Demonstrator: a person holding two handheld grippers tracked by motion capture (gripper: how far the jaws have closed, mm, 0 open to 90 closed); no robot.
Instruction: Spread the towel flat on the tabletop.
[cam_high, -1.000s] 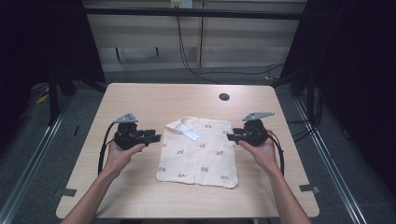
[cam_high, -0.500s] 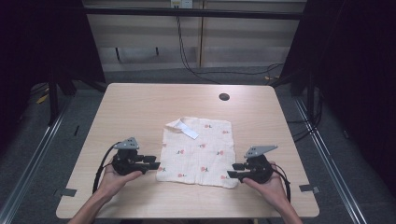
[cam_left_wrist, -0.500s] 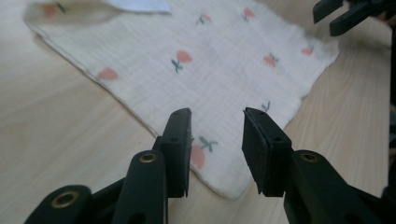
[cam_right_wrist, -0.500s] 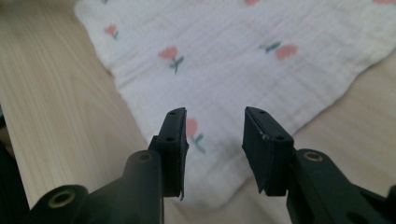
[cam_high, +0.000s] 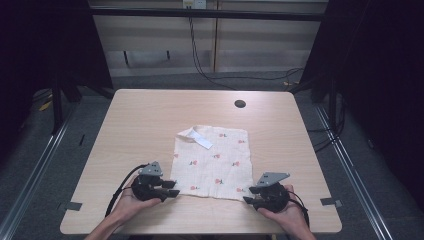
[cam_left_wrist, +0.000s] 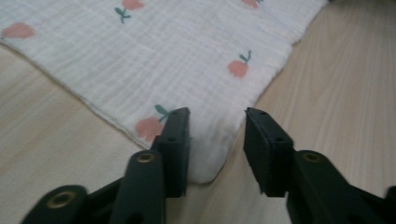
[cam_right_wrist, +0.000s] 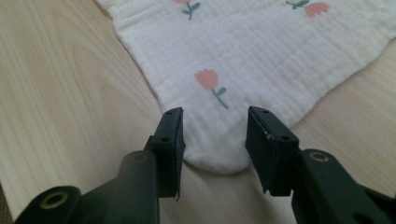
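Note:
A white cloth (cam_high: 215, 155) printed with small pink tulips lies flat on the wooden table (cam_high: 150, 120); its far left corner is folded over, showing a white tag (cam_high: 200, 137). My left gripper (cam_high: 175, 189) sits low at the cloth's near left corner. In the left gripper view that corner of the cloth (cam_left_wrist: 187, 51) lies between the left gripper's (cam_left_wrist: 217, 140) open jaws, not pinched. My right gripper (cam_high: 246, 196) is at the near right corner. Its jaws have just been closing, and the rounded corner of the cloth (cam_right_wrist: 261, 56) lies between the right gripper's (cam_right_wrist: 215, 135) jaws, unpressed.
A dark round hole (cam_high: 240, 104) sits in the tabletop near the far edge. The table's near edge runs just behind both hands. Cables hang behind the table, and metal rails run along the floor on either side.
Both hands have come back toward the near edge, from the cloth's left and right sides down to its two near corners. The cloth has not moved.

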